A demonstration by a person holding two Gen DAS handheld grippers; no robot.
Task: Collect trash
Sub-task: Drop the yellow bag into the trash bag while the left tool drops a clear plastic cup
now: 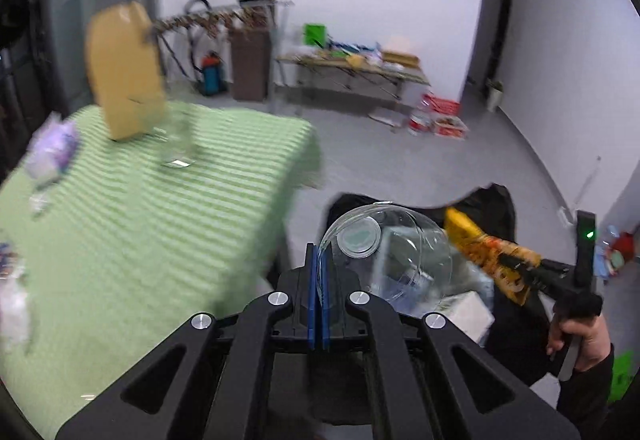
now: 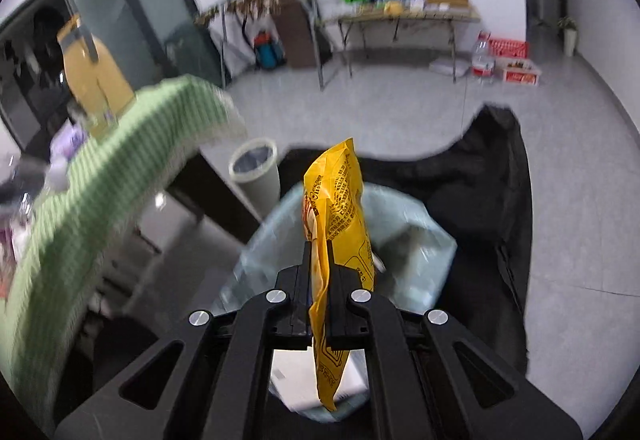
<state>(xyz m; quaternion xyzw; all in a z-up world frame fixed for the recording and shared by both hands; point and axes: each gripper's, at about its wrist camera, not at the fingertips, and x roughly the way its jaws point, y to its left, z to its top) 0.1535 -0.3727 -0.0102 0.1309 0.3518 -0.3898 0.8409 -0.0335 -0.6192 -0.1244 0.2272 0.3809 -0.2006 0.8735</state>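
My left gripper (image 1: 319,260) is shut on the rim of a clear plastic cup (image 1: 384,252) and holds it over the open black trash bag (image 1: 496,200) beside the table. My right gripper (image 2: 319,256) is shut on a yellow snack wrapper (image 2: 336,208) and holds it above the bag's mouth (image 2: 480,176), where pale plastic and paper trash (image 2: 416,252) lies. In the left wrist view the right gripper (image 1: 516,264) shows at right with the wrapper (image 1: 480,244). More wrappers (image 1: 52,148) lie on the green striped tablecloth (image 1: 160,224).
A yellow juice jug (image 1: 124,72) and a clear glass (image 1: 178,144) stand on the table. A small grey waste bin (image 2: 256,172) stands on the floor by the table's corner. A folding table (image 2: 404,16), crates (image 2: 508,48) and a clothes rack (image 2: 260,0) stand along the far wall.
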